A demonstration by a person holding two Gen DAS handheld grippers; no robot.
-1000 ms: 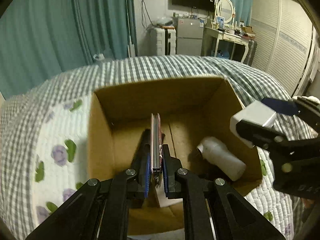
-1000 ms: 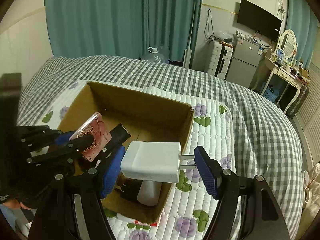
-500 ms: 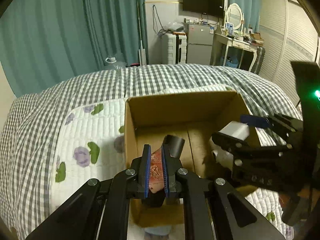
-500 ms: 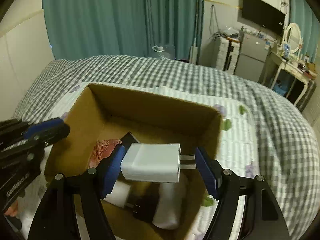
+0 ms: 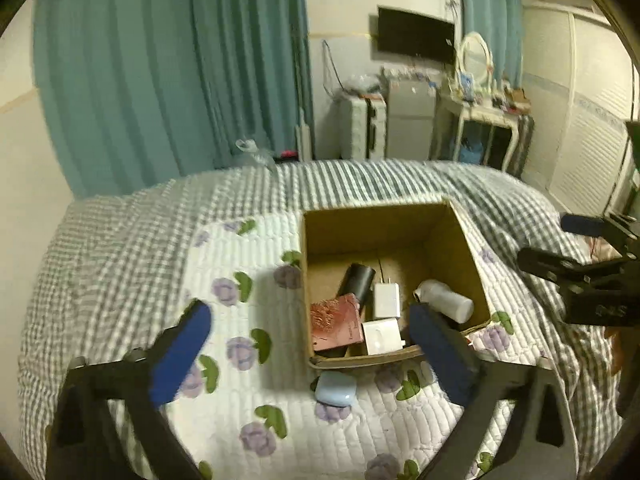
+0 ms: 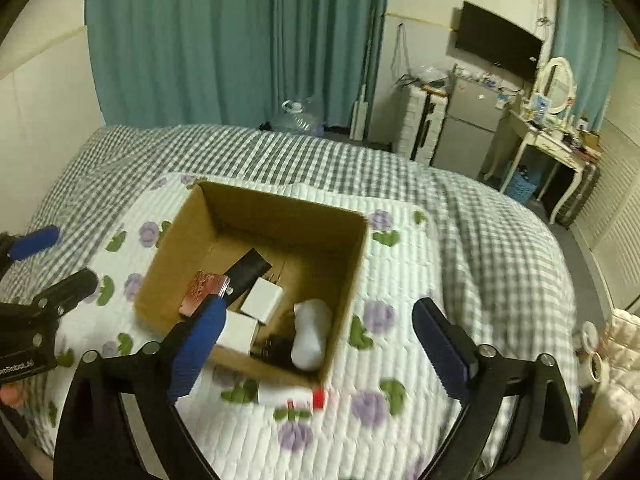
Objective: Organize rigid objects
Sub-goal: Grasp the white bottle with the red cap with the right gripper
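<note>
Brown cardboard box (image 5: 384, 220) holds white chargers (image 5: 386, 300) and a red patterned card (image 5: 336, 326) (blue pads (image 5: 180, 354) frame it); the quilt (image 5: 240, 392) shows purple flowers.

You have one cardboard box (image 5: 384, 222), two white chargers (image 5: 386, 300), one white bottle (image 5: 446, 305), one black cylinder (image 5: 358, 280) and one red case (image 5: 336, 326).

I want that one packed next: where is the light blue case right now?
The light blue case is outside the cardboard box, lying on the floral quilt just in front of the box's near wall, low in the left wrist view.
</note>
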